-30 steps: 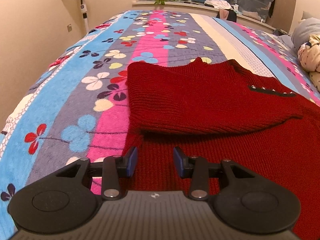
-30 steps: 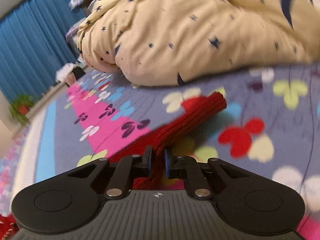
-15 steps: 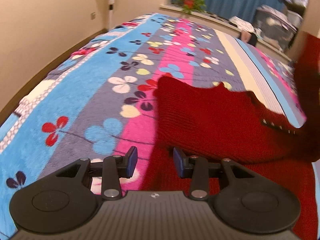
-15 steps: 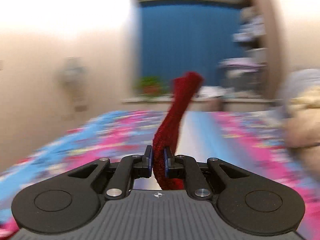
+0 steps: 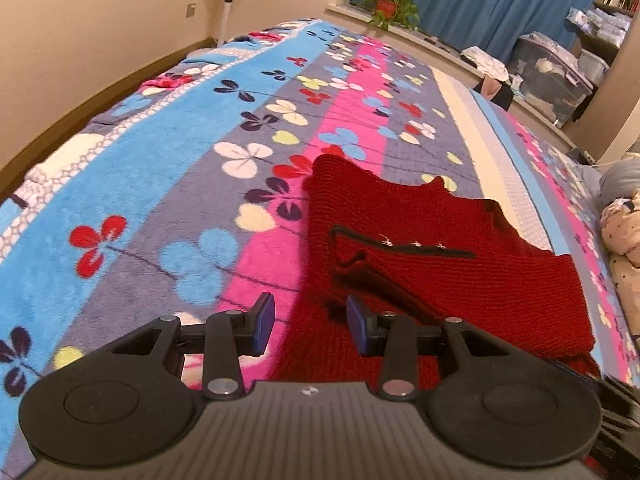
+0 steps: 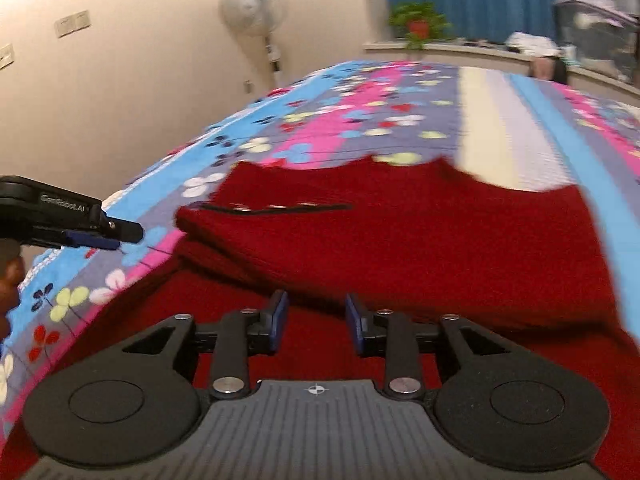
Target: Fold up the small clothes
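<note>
Red knitted sweater (image 5: 436, 264) is lying folded on the flowered bed (image 5: 168, 184), just ahead of both grippers; the left gripper (image 5: 310, 320) and right gripper (image 6: 316, 322) are hovering open, gripping nothing.

Left claw (image 5: 310, 322) and right claw (image 6: 316, 326) both gape, empty.

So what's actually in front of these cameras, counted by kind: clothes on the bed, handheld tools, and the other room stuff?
Red knitted garments: 1, the red sweater, folded over itself on the bedspread
Grippers: 2, left gripper and right gripper, both with jaws open
Standing fans: 1, the fan
Potted plants: 1, the plant
Total: 5
</note>
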`<state>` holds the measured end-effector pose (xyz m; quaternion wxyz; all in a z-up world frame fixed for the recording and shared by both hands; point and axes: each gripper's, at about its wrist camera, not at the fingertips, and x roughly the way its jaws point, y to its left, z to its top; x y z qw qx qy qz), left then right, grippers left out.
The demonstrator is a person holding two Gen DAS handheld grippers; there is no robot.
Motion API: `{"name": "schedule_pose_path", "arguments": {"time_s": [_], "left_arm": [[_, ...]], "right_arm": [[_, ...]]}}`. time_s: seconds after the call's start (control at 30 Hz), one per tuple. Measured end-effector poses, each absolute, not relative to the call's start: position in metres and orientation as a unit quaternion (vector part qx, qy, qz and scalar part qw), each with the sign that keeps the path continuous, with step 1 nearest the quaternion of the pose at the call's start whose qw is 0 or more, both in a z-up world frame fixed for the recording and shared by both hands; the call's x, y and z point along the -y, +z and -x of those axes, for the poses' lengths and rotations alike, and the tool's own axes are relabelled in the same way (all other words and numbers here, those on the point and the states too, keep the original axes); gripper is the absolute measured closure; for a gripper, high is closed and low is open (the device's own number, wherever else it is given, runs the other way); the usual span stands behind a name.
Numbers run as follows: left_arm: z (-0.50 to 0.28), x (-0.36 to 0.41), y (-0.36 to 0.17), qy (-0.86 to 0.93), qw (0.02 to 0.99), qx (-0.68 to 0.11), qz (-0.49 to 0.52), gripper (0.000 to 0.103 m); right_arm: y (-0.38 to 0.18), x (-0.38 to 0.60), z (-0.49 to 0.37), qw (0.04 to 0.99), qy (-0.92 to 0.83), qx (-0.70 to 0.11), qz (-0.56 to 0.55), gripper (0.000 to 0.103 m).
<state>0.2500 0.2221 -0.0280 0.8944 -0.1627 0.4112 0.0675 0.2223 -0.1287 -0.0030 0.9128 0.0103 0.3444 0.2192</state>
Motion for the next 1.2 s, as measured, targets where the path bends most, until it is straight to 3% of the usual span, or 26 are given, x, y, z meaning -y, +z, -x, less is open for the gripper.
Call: {"name": "schedule_pose_path", "arguments": {"time_s": [0.23, 0.37, 0.4, 0.5, 0.53, 0.67, 0.73, 0.83, 0.97, 1.07, 1.13, 1.2], "left_arm": [[-0.267, -0.232, -0.044, -0.026, 0.863, -0.394, 0.316, 0.053], [-0.293, -0.231, -0.064, -0.022, 0.841, -0.422, 0.339, 0.053], [-0.298, -0.231, -0.068, -0.014, 0.841, -0.424, 0.335, 0.056], [-0.306, -0.232, -0.068, 0.000, 0.857, -0.412, 0.310, 0.091], [-0.305, -0.232, -0.060, 0.000, 0.873, -0.394, 0.286, 0.091], [-0.287, -0.218, -0.023, -0.006, 0.942, -0.288, 0.173, 0.090], [-0.287, -0.220, -0.029, 0.016, 0.939, -0.306, 0.158, 0.075], [-0.284, -0.231, -0.032, 0.093, 0.934, -0.306, 0.158, 0.075], [-0.274, -0.218, -0.019, 0.050, 0.953, -0.266, 0.138, 0.075], [-0.283, -0.197, -0.033, 0.032, 0.946, -0.311, 0.086, 0.071], [-0.298, -0.190, -0.064, 0.053, 0.906, -0.417, 0.042, 0.068], [-0.288, -0.197, -0.065, 0.072, 0.908, -0.407, 0.066, 0.066]], "right_arm": [[0.008, 0.247, -0.135, 0.921, 0.138, -0.362, -0.032, 0.066], [-0.012, 0.287, -0.097, 0.922, 0.097, -0.373, -0.050, 0.066], [-0.021, 0.293, -0.093, 0.919, 0.082, -0.382, -0.053, 0.066], [-0.034, 0.301, -0.089, 0.914, 0.041, -0.402, -0.042, 0.066], [-0.036, 0.301, -0.090, 0.913, 0.039, -0.403, -0.046, 0.066], [-0.051, 0.303, -0.094, 0.901, 0.023, -0.430, -0.048, 0.065], [-0.058, 0.302, -0.098, 0.893, 0.008, -0.448, -0.031, 0.065], [-0.058, 0.303, -0.098, 0.891, -0.004, -0.452, -0.034, 0.062], [-0.059, 0.305, -0.094, 0.891, -0.014, -0.453, -0.031, 0.060], [-0.059, 0.306, -0.091, 0.890, -0.017, -0.454, -0.027, 0.059], [-0.057, 0.307, -0.091, 0.890, -0.021, -0.455, -0.026, 0.059], [-0.055, 0.309, -0.088, 0.890, -0.027, -0.455, -0.029, 0.059]]}}
